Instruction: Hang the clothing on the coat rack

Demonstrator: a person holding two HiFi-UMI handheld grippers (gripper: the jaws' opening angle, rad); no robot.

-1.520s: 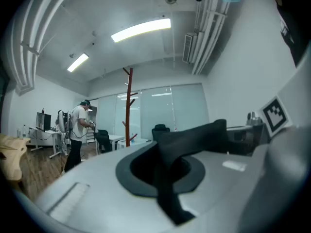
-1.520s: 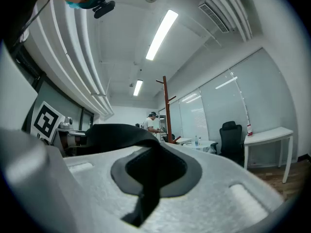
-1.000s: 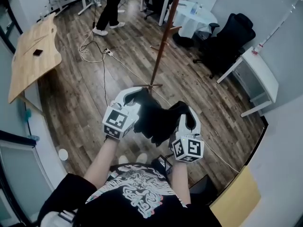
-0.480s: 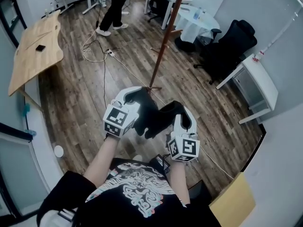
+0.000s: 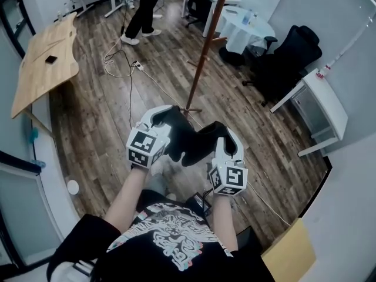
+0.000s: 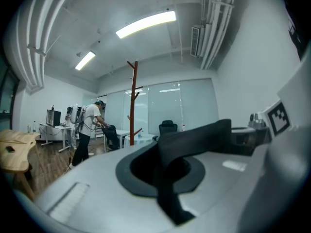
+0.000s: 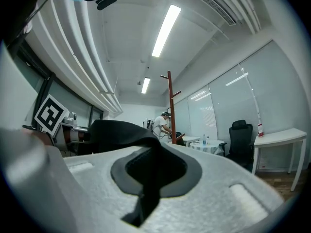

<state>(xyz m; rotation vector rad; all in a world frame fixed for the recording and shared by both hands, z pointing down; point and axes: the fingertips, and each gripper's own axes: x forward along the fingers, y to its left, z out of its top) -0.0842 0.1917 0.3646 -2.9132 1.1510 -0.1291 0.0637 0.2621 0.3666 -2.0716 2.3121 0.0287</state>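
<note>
A black garment [image 5: 191, 143] hangs stretched between my two grippers at waist height. My left gripper [image 5: 161, 117] is shut on one edge of the black garment [image 6: 167, 178], a strip of cloth pinched between its jaws. My right gripper [image 5: 226, 135] is shut on the other edge of the black garment [image 7: 148, 178] in the same way. The coat rack [image 5: 207, 40], a tall brown wooden pole with short pegs, stands on the wood floor just ahead of the grippers. The coat rack [image 6: 133, 101] shows left of centre in the left gripper view, and the coat rack [image 7: 171, 106] shows centred in the right gripper view.
A person [image 5: 143, 7] stands at the far desks. A wooden table [image 5: 41, 69] is at left, with cables [image 5: 126, 69] trailing over the floor. A round white table [image 5: 247, 28], a black office chair [image 5: 288, 54] and a white desk [image 5: 326, 104] stand at right.
Both grippers with the garment have drifted slightly up and forward toward the coat rack's base. The grip on the cloth is unchanged.
</note>
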